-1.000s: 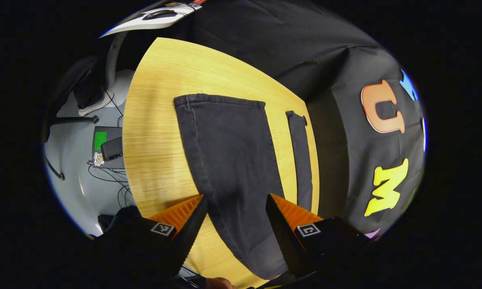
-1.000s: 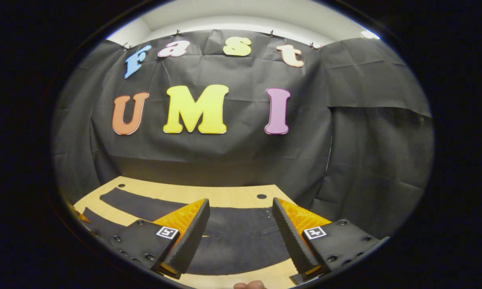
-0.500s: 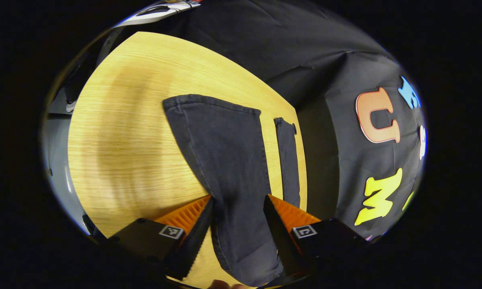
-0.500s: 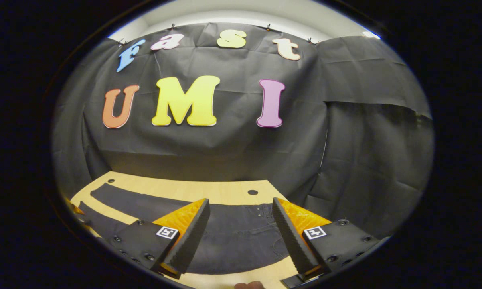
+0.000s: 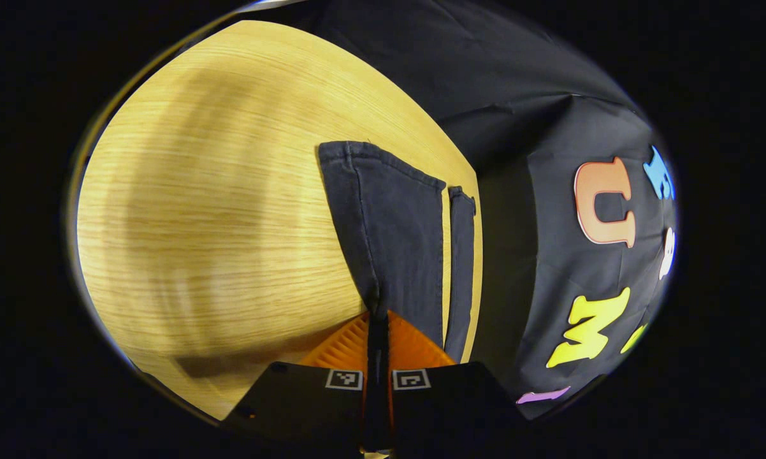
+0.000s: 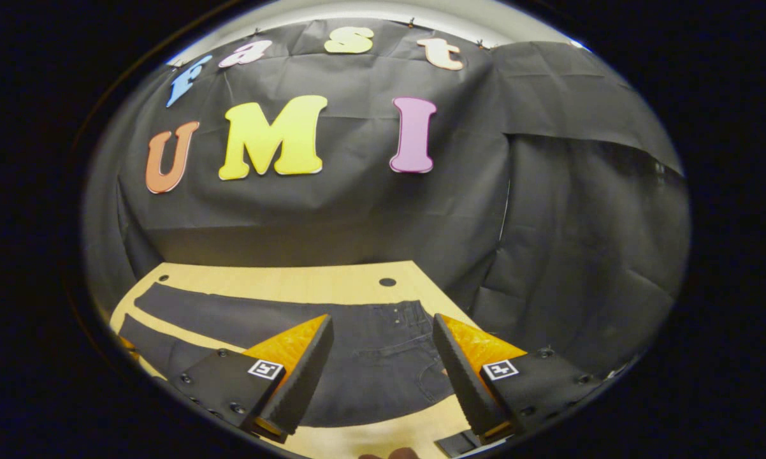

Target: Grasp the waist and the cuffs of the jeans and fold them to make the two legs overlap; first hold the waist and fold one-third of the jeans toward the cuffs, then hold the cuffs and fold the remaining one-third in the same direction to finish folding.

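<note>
Since a moment ago, the left gripper (image 5: 378, 331) has clamped its fingers onto the near leg's edge. On the wooden table (image 6: 281, 284) the dark jeans (image 6: 357, 357) lie flat, long axis left-right, waist rightward, under the wide-open right gripper (image 6: 382, 363).

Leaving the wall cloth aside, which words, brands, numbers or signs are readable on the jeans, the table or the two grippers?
None can be read.
Jeans: no legible label or brand; rivets and stitching only, seen in the right gripper view.
Table: bare wood grain, no writing.
Left gripper and right gripper: square markers with coded patterns, not words or numbers.
</note>
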`<state>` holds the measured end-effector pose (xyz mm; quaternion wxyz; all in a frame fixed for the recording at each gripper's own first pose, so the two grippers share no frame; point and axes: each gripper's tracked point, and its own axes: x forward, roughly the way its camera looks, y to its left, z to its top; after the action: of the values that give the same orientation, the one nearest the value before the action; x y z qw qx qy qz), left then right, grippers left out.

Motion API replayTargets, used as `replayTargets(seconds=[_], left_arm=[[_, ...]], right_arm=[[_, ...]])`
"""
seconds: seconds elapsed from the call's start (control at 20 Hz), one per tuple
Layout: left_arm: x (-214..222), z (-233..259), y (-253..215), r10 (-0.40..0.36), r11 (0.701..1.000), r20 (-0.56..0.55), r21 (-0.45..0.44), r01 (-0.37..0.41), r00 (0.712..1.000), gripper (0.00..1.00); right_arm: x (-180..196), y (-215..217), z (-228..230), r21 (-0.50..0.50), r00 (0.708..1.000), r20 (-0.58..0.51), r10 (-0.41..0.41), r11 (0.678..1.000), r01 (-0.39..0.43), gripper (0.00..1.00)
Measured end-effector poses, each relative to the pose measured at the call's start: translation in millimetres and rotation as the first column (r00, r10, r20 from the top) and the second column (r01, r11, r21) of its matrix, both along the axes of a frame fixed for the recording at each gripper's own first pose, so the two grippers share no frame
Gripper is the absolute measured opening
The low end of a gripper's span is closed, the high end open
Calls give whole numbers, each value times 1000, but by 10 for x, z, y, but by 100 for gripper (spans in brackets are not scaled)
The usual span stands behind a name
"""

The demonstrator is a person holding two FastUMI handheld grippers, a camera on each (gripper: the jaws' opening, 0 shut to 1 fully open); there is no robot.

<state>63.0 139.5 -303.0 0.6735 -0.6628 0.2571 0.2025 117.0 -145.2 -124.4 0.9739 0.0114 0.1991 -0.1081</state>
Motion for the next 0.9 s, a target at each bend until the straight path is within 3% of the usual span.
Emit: replayTargets(seconds=[0.15, 0.25, 0.4, 0.7, 0.75, 0.8, 0.9], left_arm=[[-11, -1, 11, 6, 1000, 7, -16, -6, 1000, 3], [-14, -1, 16, 18, 999, 14, -30, -17, 1000, 3], [-8, -2, 10, 20, 999, 17, -46, -19, 1000, 3], [-8, 5, 9, 20, 998, 16, -63, -19, 1000, 3], [0, -9, 5, 19, 998, 16, -65, -18, 1000, 3], [-5, -9, 7, 16, 998, 15, -66, -15, 1000, 3], [-1, -2, 6, 12, 997, 15, -73, -11, 1000, 3]], right_arm=[[-82, -190, -433, 193, 988, -138, -75, 976, 102, 97], [-168, -371, -763, 344, 960, -232, -155, 910, 230, 98], [-295, -521, -1090, 499, 906, -390, -166, 789, 359, 95], [-395, -504, -1948, 567, 782, -597, -176, 598, 567, 94], [-342, -532, -1917, 577, 789, -582, -199, 582, 573, 93], [-283, -519, -1931, 589, 792, -580, -189, 574, 568, 85], [-186, -492, -1903, 604, 799, -573, -180, 567, 560, 85]])
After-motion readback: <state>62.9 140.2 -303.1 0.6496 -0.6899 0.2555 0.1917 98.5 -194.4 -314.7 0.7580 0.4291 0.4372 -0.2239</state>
